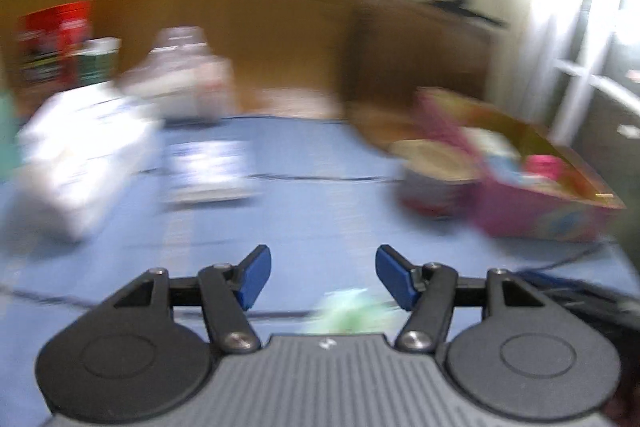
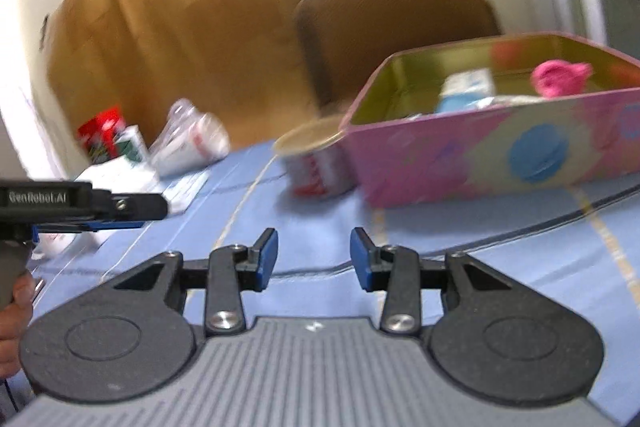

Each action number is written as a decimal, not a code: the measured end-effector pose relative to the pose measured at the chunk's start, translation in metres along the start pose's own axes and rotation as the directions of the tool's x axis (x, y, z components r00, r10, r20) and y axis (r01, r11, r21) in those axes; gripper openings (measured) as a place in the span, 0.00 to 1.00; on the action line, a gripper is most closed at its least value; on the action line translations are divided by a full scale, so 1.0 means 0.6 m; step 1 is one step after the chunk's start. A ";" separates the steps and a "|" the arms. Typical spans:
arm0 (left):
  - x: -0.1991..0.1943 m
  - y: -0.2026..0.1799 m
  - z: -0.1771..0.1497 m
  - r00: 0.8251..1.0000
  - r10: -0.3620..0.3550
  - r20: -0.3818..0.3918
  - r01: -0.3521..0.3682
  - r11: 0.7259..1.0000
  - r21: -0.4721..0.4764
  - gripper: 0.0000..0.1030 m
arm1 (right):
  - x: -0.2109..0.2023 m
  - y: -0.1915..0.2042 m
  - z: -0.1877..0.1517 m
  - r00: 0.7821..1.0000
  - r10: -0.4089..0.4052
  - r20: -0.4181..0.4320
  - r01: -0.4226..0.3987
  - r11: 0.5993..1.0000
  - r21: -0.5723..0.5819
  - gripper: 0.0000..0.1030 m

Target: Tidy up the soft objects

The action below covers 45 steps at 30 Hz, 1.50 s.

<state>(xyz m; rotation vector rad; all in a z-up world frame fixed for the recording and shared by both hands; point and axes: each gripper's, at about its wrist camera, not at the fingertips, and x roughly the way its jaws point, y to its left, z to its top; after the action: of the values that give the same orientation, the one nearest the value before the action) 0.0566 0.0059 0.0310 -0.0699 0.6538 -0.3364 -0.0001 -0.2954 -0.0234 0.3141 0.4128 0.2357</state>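
Note:
A pink patterned tin box (image 2: 500, 155) stands open on the blue cloth; it also shows, blurred, in the left wrist view (image 1: 536, 215). Inside it lie a pink soft object (image 2: 560, 77) and a white-and-blue packet (image 2: 466, 91). My left gripper (image 1: 323, 277) is open and empty above the cloth, with a pale green soft thing (image 1: 348, 311) just under it between the fingers. My right gripper (image 2: 314, 259) is open and empty, in front of the box. The left gripper's body (image 2: 84, 205) shows at the left of the right wrist view.
A red-and-white can (image 2: 320, 167) with a tan lid stands against the box's left end. White packs and papers (image 1: 84, 155), a clear plastic bag (image 2: 192, 139) and red and green cartons (image 2: 112, 139) sit at the far left. A cardboard sheet (image 2: 180, 27) backs the table.

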 end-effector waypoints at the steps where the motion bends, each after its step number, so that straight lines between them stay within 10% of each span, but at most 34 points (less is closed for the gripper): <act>1: 0.002 0.029 -0.005 0.998 0.061 -0.013 -0.061 0.998 -0.025 0.58 | 0.009 0.011 -0.002 1.000 0.007 -0.016 -0.007 1.000 -0.016 0.42; 15: 0.039 0.165 -0.028 0.929 0.371 -0.003 -0.371 0.928 -0.042 0.77 | 0.081 0.096 -0.006 0.989 0.014 -0.146 -0.027 0.996 -0.089 0.42; 25: 0.041 0.179 -0.029 0.942 0.335 -0.006 -0.334 0.941 -0.059 0.84 | 0.167 0.174 0.039 0.979 0.039 -0.198 -0.073 0.983 -0.168 0.43; 45: 0.036 0.188 -0.029 0.954 0.298 0.012 -0.295 0.949 -0.112 0.87 | 0.416 0.320 0.082 0.921 -0.057 -0.384 -0.055 0.960 -0.276 0.83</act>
<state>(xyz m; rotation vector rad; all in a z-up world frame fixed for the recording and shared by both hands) 0.0944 0.1059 -0.0144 -0.0795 0.6433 -0.0083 0.2122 -0.0587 -0.0031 -0.0187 0.7649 0.3544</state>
